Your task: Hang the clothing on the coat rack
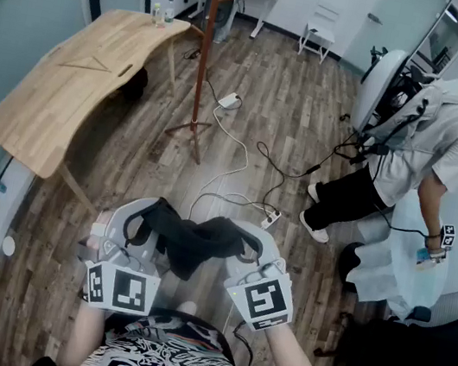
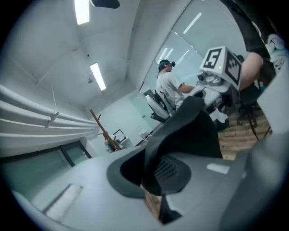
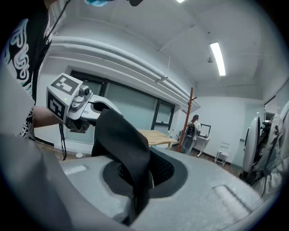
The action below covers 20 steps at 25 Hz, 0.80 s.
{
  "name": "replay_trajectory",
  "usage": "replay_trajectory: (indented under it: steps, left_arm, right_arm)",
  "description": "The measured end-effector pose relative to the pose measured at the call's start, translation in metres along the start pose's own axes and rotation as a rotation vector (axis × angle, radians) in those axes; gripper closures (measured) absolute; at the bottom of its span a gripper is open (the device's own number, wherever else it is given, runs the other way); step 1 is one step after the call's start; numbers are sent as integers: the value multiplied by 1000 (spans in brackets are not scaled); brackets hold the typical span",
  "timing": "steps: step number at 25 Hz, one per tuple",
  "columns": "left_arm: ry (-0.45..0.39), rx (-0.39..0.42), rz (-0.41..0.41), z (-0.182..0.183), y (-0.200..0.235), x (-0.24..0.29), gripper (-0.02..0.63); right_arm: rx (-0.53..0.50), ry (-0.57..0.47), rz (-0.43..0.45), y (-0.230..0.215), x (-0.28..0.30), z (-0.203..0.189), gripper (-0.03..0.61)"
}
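A black garment (image 1: 191,238) hangs stretched between my two grippers, low in the head view and above the wooden floor. My left gripper (image 1: 139,227) is shut on its left edge. In the left gripper view a black strip of the cloth (image 2: 180,131) runs up out of the closed jaws (image 2: 151,191). My right gripper (image 1: 248,244) is shut on the right edge, and the fabric (image 3: 126,144) folds down into its jaws (image 3: 139,198). The brown coat rack (image 1: 206,51) stands upright across the room, far from both grippers. It is small in both gripper views.
A light wooden table (image 1: 72,80) stands at the left, close to the rack. White cables and a power strip (image 1: 229,99) lie on the floor between me and the rack. A person (image 1: 427,151) bends over at the right. A white chair (image 1: 320,29) stands at the far wall.
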<state>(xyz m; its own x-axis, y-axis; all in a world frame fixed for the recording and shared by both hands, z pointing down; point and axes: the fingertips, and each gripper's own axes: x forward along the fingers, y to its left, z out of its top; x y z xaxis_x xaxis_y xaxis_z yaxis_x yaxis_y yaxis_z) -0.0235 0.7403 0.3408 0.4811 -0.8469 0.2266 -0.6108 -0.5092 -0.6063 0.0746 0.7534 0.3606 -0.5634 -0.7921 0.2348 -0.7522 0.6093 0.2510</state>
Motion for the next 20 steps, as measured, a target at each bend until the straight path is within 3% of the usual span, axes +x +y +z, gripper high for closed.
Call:
replay_trajectory:
  steps: [6, 20]
  left_arm:
    - [9, -7, -3, -2, -8, -5, 606]
    - [-3, -13, 16, 2, -12, 13, 606]
  right_arm:
    - [49, 25, 4, 3, -11, -5, 566]
    - [26, 4, 21, -11, -14, -8, 566]
